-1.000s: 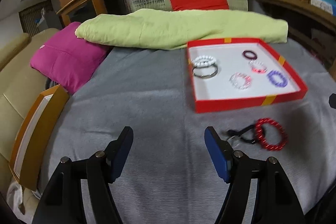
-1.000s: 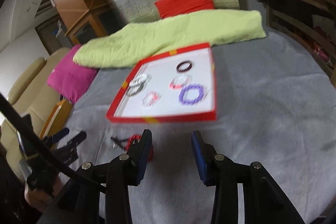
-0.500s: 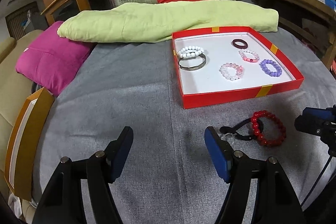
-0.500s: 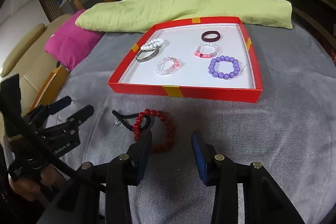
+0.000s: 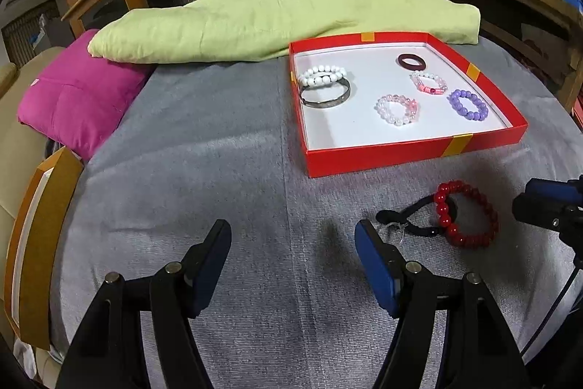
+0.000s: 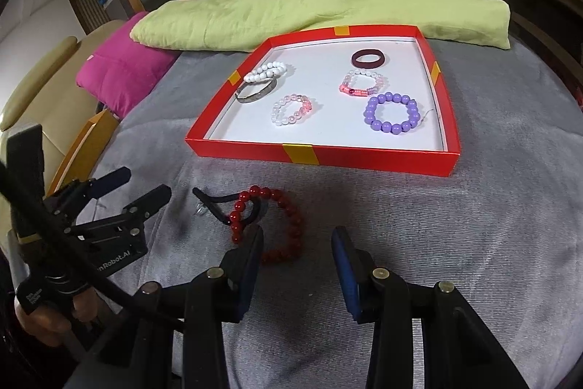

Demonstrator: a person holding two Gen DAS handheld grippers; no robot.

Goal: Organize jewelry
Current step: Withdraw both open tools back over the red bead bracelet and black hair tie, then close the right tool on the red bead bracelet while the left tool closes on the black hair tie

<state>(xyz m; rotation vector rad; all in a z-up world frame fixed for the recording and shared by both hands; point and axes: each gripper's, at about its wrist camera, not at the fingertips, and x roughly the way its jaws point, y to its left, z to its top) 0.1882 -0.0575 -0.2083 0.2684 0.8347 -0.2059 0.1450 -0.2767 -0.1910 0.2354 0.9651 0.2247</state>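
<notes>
Hovering tilted downward, right tool (image 6: 297, 241) (jaws parted) nears red bracelet (image 6: 280, 225)

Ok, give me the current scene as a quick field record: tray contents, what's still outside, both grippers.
tray: red tray on grey cloth
in tray: six pieces, including purple bead bracelet, metal bangle, dark ring
outside tray: red bead bracelet overlapping black cord
left gripper: open, empty
right gripper: open, empty, just behind the red bead bracelet

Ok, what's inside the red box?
Six bracelets lie in the red box: white, metal, pink-white, dark, pink, purple. Nothing looks covered.
</notes>
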